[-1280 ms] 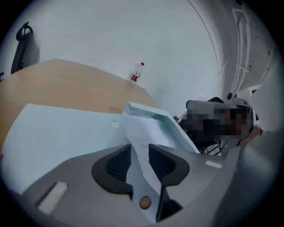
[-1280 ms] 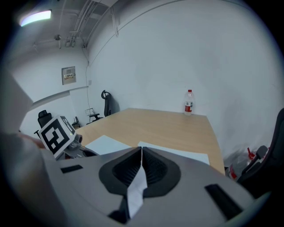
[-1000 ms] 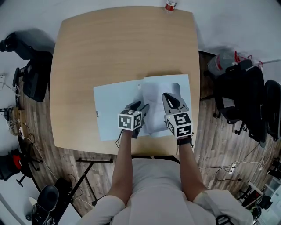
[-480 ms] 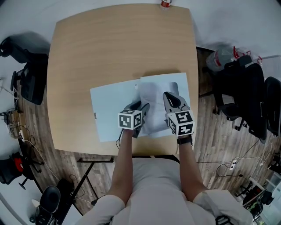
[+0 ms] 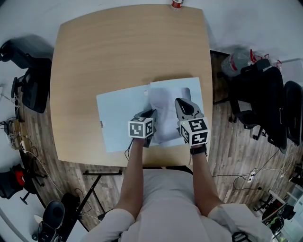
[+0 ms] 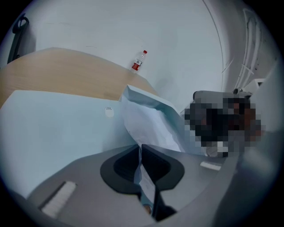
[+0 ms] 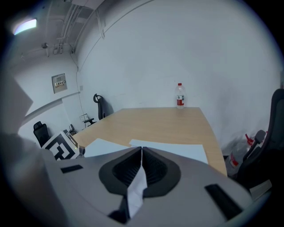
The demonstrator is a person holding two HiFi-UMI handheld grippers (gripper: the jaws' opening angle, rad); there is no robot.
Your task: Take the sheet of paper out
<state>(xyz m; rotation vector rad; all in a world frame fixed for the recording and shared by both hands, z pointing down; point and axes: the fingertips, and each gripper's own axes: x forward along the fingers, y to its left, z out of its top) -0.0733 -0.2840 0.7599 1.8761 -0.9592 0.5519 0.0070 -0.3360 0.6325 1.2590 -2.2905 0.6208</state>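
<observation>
A pale blue folder (image 5: 118, 118) lies open on the wooden table (image 5: 128, 52), near its front edge. A white, slightly crumpled sheet of paper (image 5: 163, 111) sits on the folder's right leaf. My left gripper (image 5: 152, 116) is at the sheet's left edge. Its jaws are closing, and in the left gripper view the pads press on the sheet (image 6: 146, 124), which rises ahead of my left gripper (image 6: 141, 150). My right gripper (image 5: 182, 105) rests on the right leaf, and in its own view my right gripper (image 7: 141, 153) is shut on a thin pale edge of the folder (image 7: 177, 150).
A water bottle (image 5: 177, 4) with a red label stands at the table's far edge. Dark office chairs stand to the left (image 5: 28, 80) and right (image 5: 265, 108) of the table. Cables lie on the wooden floor (image 5: 236, 156).
The left gripper's jaws have come together on the sheet's edge. Both hands have stayed almost in place.
</observation>
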